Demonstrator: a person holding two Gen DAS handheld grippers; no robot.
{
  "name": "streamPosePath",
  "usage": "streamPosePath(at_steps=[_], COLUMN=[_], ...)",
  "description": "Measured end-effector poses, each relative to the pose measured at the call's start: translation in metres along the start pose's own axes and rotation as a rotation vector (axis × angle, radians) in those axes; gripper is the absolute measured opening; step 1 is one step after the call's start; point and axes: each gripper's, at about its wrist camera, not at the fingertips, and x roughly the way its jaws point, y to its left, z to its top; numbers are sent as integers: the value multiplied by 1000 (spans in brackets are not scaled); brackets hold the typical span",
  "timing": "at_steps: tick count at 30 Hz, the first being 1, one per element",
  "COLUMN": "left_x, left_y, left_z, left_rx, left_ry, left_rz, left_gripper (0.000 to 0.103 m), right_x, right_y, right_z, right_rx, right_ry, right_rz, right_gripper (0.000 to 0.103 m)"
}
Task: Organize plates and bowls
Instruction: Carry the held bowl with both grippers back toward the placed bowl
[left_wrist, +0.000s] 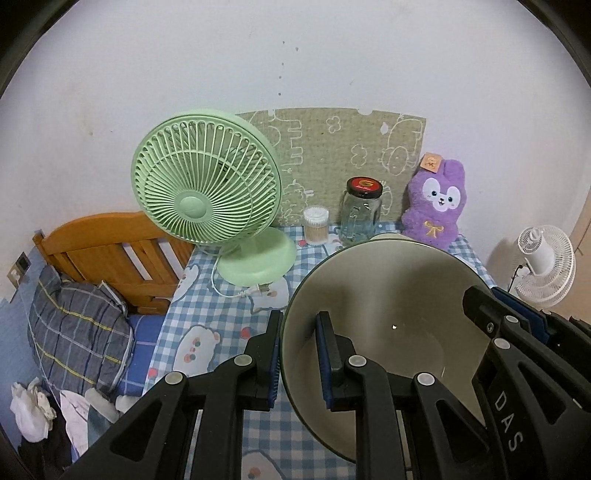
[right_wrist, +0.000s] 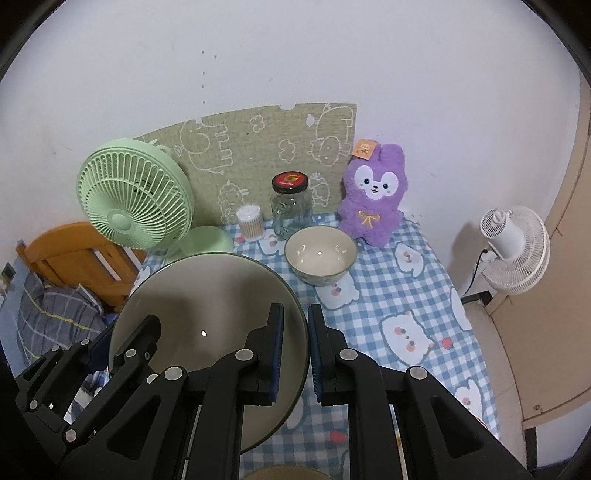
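Both grippers, left (left_wrist: 298, 360) and right (right_wrist: 295, 356), jaws clamped on plate (right_wrist: 207, 295) rim, carrying it above desk (right_wrist: 399, 295); next probably set under bowl (right_wrist: 320, 254), needs level descent.

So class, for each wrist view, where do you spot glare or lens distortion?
Left wrist view: a small glare dot on the plate, dark fisheye corners. Right wrist view: lamp glints inside the bowl, and the door frame bows.
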Motion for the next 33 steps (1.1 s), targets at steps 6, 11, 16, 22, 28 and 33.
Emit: streamPosePath(at_steps=[6,11,16,22,28,33], left_x=[-22,-37,-50,-59,-60,-59], left_y=[-7,-12,-17,-22,-25,-27], left_z=[-9,-19,-31,-49,-66,-81], left_rx=[-10,-13,-16,-18,-18,-24], left_ry=[-17,-26,-31,-23,-7,11], left_rz=[6,10,10,6,0,-3], left_gripper=[15,15,15,15,15,15], right_x=[-22,-36,-47,-53,-54,-48], right_y=[-9,-15,-23,-28,-33,-37], right_z=[-10,-20,-33,-50,-69,-85], right_rx=[-4,-2,2,4,5,8], right_ry=[-16,-24,-26,-15,2,23], right_rz=[7,11,12,7,2,0], right_gripper=[17,17,17,17,17,17])
